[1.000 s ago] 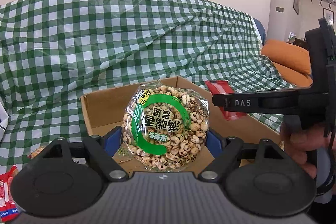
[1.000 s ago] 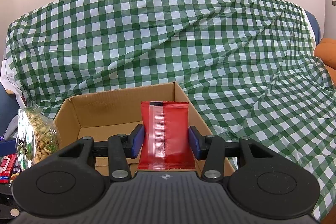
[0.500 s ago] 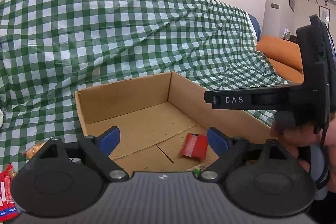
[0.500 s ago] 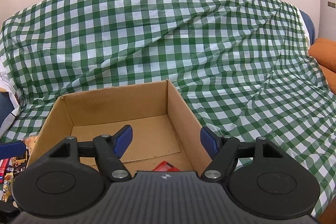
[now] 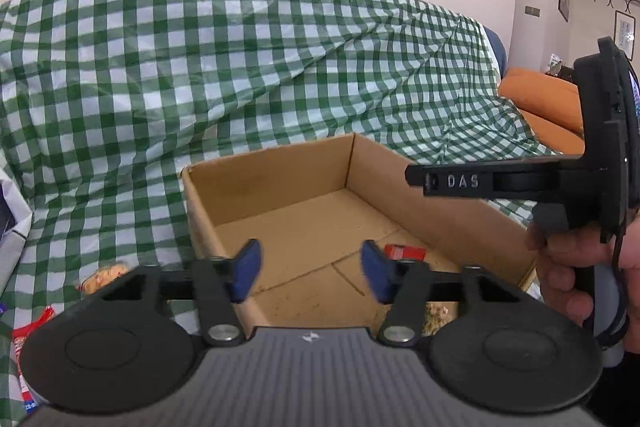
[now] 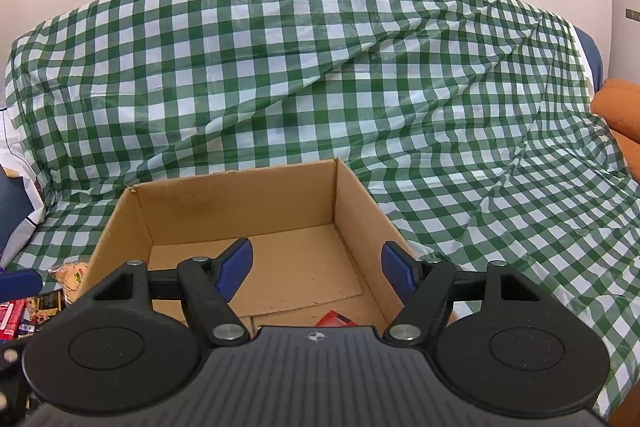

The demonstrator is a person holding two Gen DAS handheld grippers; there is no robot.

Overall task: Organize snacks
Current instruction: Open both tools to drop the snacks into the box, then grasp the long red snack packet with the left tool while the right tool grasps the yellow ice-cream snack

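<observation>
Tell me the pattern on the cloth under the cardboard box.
Green-and-white gingham check on the cloth; the right wrist view shows it best, spreading behind and around the box.

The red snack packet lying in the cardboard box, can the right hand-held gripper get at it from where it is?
Probably yes: the red snack packet lies uncovered on the open cardboard box floor, just below the empty, open right hand-held gripper.

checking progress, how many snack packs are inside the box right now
2 visible. A red packet lies on the floor of the box, near its right wall; a puffed-grain pack shows at the near edge, mostly hidden behind the left gripper. More may be hidden.
</observation>
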